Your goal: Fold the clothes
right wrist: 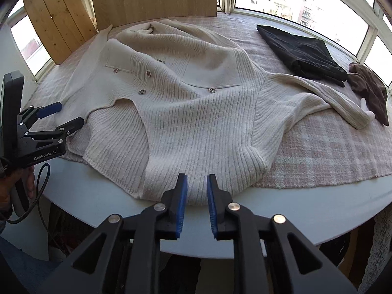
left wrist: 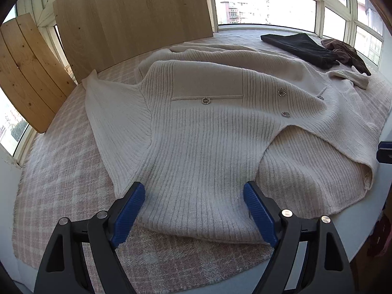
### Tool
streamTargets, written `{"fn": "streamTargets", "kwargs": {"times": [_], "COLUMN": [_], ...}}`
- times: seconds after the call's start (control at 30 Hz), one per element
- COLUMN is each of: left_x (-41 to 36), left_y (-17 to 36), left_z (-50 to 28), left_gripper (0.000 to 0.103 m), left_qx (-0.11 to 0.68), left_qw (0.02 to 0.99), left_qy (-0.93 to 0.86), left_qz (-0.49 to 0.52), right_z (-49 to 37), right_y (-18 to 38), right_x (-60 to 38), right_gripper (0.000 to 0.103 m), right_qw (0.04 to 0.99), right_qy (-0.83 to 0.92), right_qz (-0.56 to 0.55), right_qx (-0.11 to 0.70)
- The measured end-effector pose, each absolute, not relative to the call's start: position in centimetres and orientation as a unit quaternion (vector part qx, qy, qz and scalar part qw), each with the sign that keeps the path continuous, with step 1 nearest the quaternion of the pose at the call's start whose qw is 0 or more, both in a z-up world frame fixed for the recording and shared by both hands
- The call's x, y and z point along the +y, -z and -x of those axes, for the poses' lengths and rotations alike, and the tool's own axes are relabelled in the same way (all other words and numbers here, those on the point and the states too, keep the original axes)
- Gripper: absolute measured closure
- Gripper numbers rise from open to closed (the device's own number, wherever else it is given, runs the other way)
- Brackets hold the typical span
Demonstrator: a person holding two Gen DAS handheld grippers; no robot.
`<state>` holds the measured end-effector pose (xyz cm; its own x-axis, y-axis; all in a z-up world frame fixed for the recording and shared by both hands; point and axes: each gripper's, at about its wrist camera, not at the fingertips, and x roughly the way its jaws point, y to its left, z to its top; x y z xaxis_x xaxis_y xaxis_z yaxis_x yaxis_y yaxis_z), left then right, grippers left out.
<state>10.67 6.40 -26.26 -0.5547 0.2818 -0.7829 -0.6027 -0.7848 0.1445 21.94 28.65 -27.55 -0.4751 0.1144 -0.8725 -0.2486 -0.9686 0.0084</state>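
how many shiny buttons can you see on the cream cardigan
5 show in the right wrist view on the cream cardigan: one on the left pocket flap, one on the right pocket flap, three between. Folds may hide more.

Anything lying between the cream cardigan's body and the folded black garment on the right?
Only bare checked blanket separates the cream cardigan body from the folded black garment; the cardigan's sleeve runs along the garment's near edge. The right wrist view shows it.

The cardigan (right wrist: 186, 112) is a soft cream knit with fine ribs, and its buttons (right wrist: 212, 90) are shiny metal rings. The blanket (right wrist: 318, 152) under it is a fuzzy woven check cloth. The table (right wrist: 98, 196) looks smooth and matt. The boards (left wrist: 132, 17) are pale, matt wood. The gripper fingers (right wrist: 181, 203) are matt black plastic with ridged blue pads.
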Motion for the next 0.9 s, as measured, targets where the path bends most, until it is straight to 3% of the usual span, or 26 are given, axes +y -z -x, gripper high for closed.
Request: {"fn": "streamTargets", "kwargs": {"times": [0.07, 0.13, 0.2, 0.23, 0.27, 0.3, 0.33, 0.47, 0.9], "left_x": [6.1, 5.9, 5.9, 6.3, 6.6, 6.8, 6.9, 5.7, 3.5], "left_y": [26.3, 26.4, 26.4, 26.3, 26.1, 26.0, 26.0, 25.7, 22.8], "left_z": [-10.2, -10.0, -9.9, -10.3, -10.6, -10.8, -10.9, -10.3, -18.7], "left_gripper": [0.018, 0.025, 0.038, 0.058, 0.08, 0.089, 0.095, 0.097, 0.098], "left_qx": [0.188, 0.173, 0.163, 0.169, 0.173, 0.173, 0.168, 0.117, 0.072], "left_qw": [0.27, 0.282, 0.293, 0.3, 0.305, 0.305, 0.306, 0.299, 0.255], "left_qy": [-0.853, -0.849, -0.845, -0.843, -0.841, -0.84, -0.839, -0.838, -0.862], "left_qz": [0.406, 0.413, 0.417, 0.413, 0.412, 0.414, 0.418, 0.441, 0.432], "right_z": [-20.9, -20.2, -19.9, -19.7, -19.6, -19.5, -19.4, -19.7, -24.4], "right_y": [28.0, 28.9, 29.3, 29.4, 29.4, 29.3, 29.3, 29.2, 26.3], "right_x": [28.2, 28.4, 28.5, 28.5, 28.7, 28.9, 29.1, 30.3, 31.8], "right_gripper": [0.061, 0.061, 0.058, 0.058, 0.064, 0.087, 0.098, 0.098, 0.098], "right_qw": [0.115, 0.116, 0.114, 0.11, 0.107, 0.104, 0.099, 0.074, 0.038], "right_qy": [-0.855, -0.851, -0.856, -0.857, -0.859, -0.86, -0.86, -0.864, -0.879], "right_qz": [0.502, 0.508, 0.502, 0.5, 0.498, 0.496, 0.497, 0.491, 0.472], "right_qx": [0.055, 0.055, 0.052, 0.05, 0.052, 0.053, 0.058, 0.078, 0.053]}}
